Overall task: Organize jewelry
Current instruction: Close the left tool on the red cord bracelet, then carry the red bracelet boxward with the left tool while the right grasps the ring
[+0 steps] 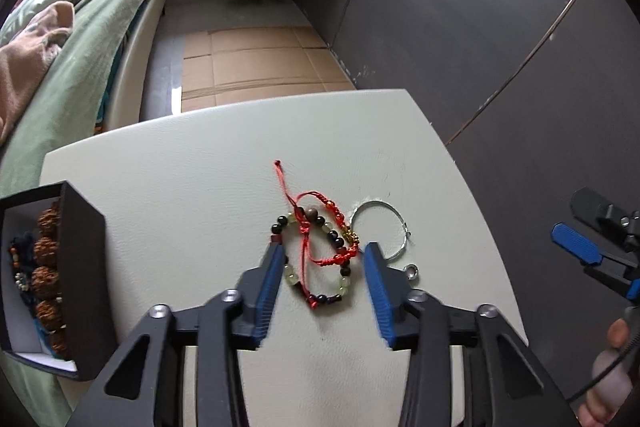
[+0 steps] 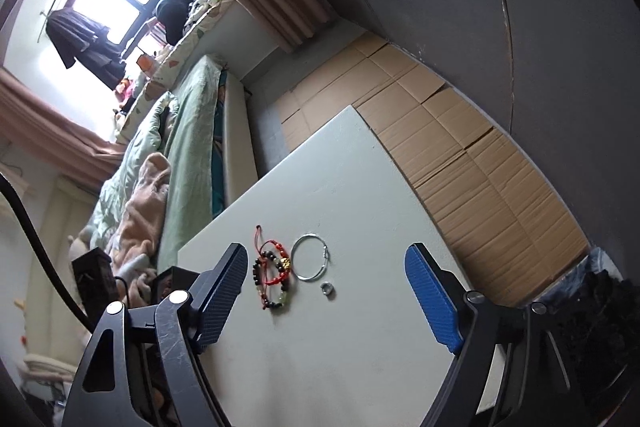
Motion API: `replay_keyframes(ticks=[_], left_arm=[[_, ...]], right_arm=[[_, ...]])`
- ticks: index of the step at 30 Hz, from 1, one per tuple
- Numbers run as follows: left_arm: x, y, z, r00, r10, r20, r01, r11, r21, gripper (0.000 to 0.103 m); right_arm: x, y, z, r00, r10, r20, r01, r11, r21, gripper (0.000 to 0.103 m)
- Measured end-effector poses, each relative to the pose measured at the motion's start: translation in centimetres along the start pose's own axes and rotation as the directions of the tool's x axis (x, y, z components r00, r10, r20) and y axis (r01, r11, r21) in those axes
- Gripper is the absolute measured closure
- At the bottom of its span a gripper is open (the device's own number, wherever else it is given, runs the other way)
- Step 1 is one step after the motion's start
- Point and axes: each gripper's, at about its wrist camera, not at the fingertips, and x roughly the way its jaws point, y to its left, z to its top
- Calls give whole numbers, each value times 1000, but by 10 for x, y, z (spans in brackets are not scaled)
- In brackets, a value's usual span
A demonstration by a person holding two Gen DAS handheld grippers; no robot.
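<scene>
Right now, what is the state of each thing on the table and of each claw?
Box: open, brown beads inside.
Beaded bracelet: flat, tangled with red cord.
Red cord: lying over the bracelet.
Hoop: flat, beside them.
Ring: flat, alone.
Left claw: open, astride the bracelet.
Right claw: open, empty.

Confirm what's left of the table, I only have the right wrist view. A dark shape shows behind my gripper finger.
Observer: That is a black box, open, at the table's left edge.
Operator: Anything in it?
Observer: Yes, a bracelet of large brown beads lies inside.
Operator: Where's the left gripper?
Observer: The left gripper is down over the beaded bracelet and red cord bracelet, a blue pad on either side; contact isn't clear.
</scene>
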Motion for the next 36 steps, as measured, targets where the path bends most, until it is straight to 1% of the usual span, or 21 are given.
replay_keyframes(ticks=[1, 4, 5, 7, 9, 13, 14, 15, 20, 24, 25, 26, 27, 29, 30, 32, 36], left_arm=[[5, -1, 0, 1000, 4, -11, -4, 1000, 1, 73], [17, -3, 0, 999, 31, -26, -31, 999, 7, 76], [20, -4, 0, 999, 44, -32, -43, 999, 11, 80], [27, -3, 0, 997, 64, -47, -64, 998, 12, 82], [32, -2, 0, 996, 66, -55, -66, 998, 10, 82], [40, -1, 0, 993, 101, -63, -100, 995, 19, 82], [41, 1, 0, 992, 110, -67, -109, 994, 15, 84], [41, 1, 0, 992, 112, -59, -112, 994, 17, 84], [45, -9, -1, 984, 171, -53, -165, 981, 98, 84], [46, -17, -5, 975, 220, -16, -215, 964, 156, 84], [46, -16, -5, 977, 213, -12, -209, 966, 152, 86], [45, -14, -5, 978, 206, -11, -203, 969, 144, 100], [44, -11, -5, 980, 199, -15, -196, 972, 132, 101], [40, -2, -4, 992, 126, -31, -123, 989, 83, 101], [37, 1, -4, 994, 108, -26, -106, 992, 66, 101], [27, 3, -3, 995, 100, -1, -100, 993, 59, 101], [10, 1, 0, 998, 58, 34, -60, 997, 50, 101]], right_arm=[[1, -1, 1, 1000, 6, -3, -6, 1000, 6, 21], [3, -2, 2, 1000, 5, -5, -5, 1000, 13, 21], [4, -3, 2, 1000, 5, -5, -5, 1000, 15, 21], [6, -4, 3, 1000, 6, -7, -6, 1000, 23, 21], [5, -8, 4, 1000, 7, -7, -7, 1000, 31, 21], [7, -10, 5, 1000, 2, -8, -2, 999, 41, 21], [7, -10, 5, 1000, 3, -10, -2, 999, 42, 21], [8, -10, 6, 1000, 3, -11, -2, 999, 42, 21], [11, -6, 4, 1000, -13, -18, 13, 1000, 28, 21], [13, -3, 2, 999, -22, -26, 23, 1000, 19, 21], [14, -2, 1, 999, -27, -28, 28, 1000, 14, 21], [14, -2, 1, 999, -32, -28, 32, 999, 9, 21], [15, 0, 0, 999, -37, -29, 37, 999, 3, 21], [15, 2, -2, 999, -43, -33, 42, 999, -7, 21], [16, 2, -3, 998, -45, -35, 45, 999, -12, 21], [19, 4, -5, 997, -59, -41, 58, 998, -26, 21], [30, 7, -8, 995, -75, -65, 72, 996, -45, 21]])
